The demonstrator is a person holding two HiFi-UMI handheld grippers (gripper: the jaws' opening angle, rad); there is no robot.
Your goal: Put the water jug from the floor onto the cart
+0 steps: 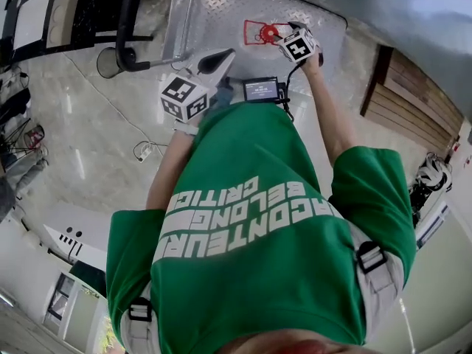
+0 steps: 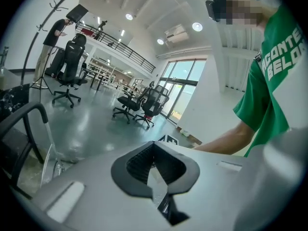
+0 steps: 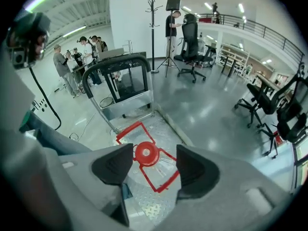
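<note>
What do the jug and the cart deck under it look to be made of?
Jug: probably clear plastic with a glossy finish, since the deck's pattern shows through its body. Its cap is opaque red and looks like moulded plastic. Cart deck: metal tread plate in dull silver, judging by the raised diamond pattern and soft glare.

glossy grey floor (image 3: 216, 114), black office chairs (image 2: 70, 66), coat stand (image 3: 153, 32), railed mezzanine (image 2: 122, 47), tall windows (image 2: 185, 88), round ceiling lights (image 2: 197, 27)

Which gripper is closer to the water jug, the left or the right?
Right. The right gripper hangs open just above the water jug; the left gripper is farther off to its side.
</note>
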